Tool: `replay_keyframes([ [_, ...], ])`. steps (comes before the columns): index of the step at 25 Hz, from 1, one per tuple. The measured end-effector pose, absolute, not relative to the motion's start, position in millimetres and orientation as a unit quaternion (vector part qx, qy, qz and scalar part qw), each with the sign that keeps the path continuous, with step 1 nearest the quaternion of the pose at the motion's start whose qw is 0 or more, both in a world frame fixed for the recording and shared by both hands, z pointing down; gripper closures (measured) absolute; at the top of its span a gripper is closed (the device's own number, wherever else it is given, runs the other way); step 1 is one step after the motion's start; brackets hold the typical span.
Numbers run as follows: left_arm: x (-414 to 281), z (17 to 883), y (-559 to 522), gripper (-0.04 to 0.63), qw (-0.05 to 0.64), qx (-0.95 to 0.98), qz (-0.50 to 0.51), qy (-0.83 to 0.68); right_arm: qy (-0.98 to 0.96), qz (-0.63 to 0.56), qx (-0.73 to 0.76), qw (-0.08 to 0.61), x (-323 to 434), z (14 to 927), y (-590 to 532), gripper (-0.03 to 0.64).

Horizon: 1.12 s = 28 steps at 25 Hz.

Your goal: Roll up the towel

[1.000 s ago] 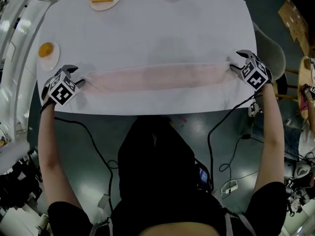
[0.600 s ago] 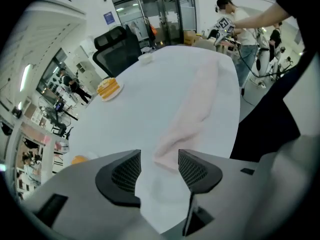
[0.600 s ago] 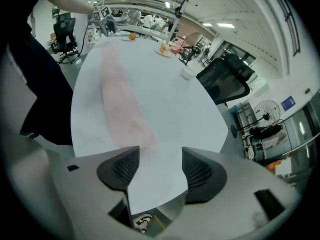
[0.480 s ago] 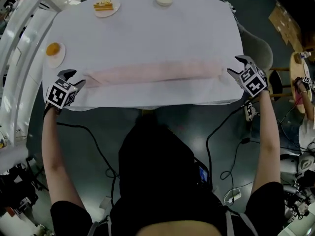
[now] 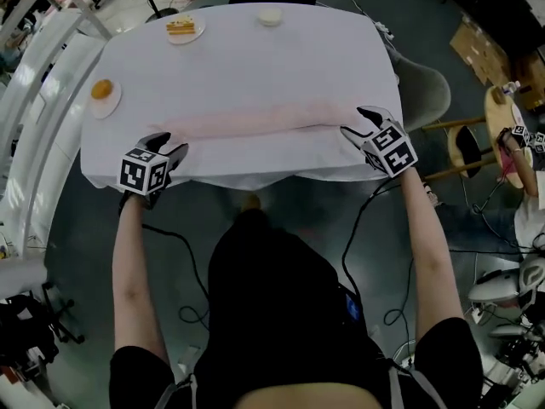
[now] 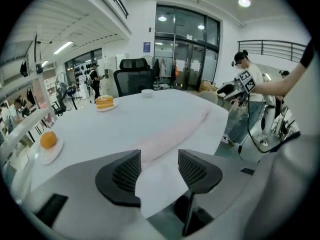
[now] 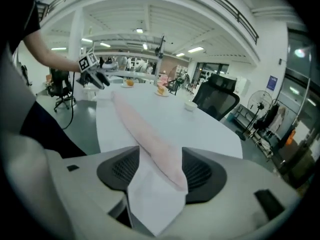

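Towel [image 5: 255,122] lies as a long pink strip across the table [image 5: 255,58]; soft, light and floppy, I judge. Left gripper [image 5: 169,146] and right gripper [image 5: 354,123] both gape, gripping nothing; I'd pinch its ends.

The long pale-pink towel [image 5: 264,119] is soft matt cloth. A smooth matt white cloth [image 5: 281,156] covers the tabletop [image 5: 247,54]. The left tongs [image 6: 159,155] and right tongs [image 7: 160,151] are matt grey plastic with black gridded pads [image 6: 127,173].

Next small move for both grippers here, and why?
Probably lower left gripper and right gripper onto the ends of the towel, close, roll it another turn away. It lies as a long flattish band across the table; both pairs of jaws stand apart, gripping nothing.
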<state>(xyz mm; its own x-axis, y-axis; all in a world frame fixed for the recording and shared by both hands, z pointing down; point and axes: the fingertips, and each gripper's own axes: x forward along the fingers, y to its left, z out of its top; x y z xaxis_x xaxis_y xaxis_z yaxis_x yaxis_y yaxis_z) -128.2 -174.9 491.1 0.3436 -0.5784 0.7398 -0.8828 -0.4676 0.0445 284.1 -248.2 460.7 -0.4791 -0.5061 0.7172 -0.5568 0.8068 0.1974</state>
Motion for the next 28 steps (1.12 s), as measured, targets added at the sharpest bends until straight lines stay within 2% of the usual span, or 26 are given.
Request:
replay_keyframes([
  [4,-102,481,-154,0.357,0.231,0.800,0.277,-0.480,-0.890,0.072,0.321,0.316,252,446,-218,0.337],
  [9,-68,447,-128,0.356,0.197,0.819,0.220,-0.493,-0.910,0.112,0.344,0.204,222,419,-181,0.337],
  [15,-36,376,-91,0.357,0.076,0.835,0.126,-0.530,-0.882,-0.003,0.470,0.039,230,330,-132,0.339],
  [19,-21,341,-75,0.357,0.060,0.839,0.067,-0.536,-0.878,-0.029,0.479,-0.009,230,289,-103,0.339],
  [24,-5,321,-46,0.357,0.071,0.844,0.024,-0.531,-0.891,0.026,0.446,-0.075,233,260,-64,0.345],
  [27,5,311,-32,0.359,0.088,0.847,-0.006,-0.524,-0.893,0.044,0.440,-0.085,236,254,-47,0.345],
  [28,7,309,-29,0.359,0.087,0.847,-0.009,-0.524,-0.891,0.045,0.443,-0.084,237,253,-43,0.366],
])
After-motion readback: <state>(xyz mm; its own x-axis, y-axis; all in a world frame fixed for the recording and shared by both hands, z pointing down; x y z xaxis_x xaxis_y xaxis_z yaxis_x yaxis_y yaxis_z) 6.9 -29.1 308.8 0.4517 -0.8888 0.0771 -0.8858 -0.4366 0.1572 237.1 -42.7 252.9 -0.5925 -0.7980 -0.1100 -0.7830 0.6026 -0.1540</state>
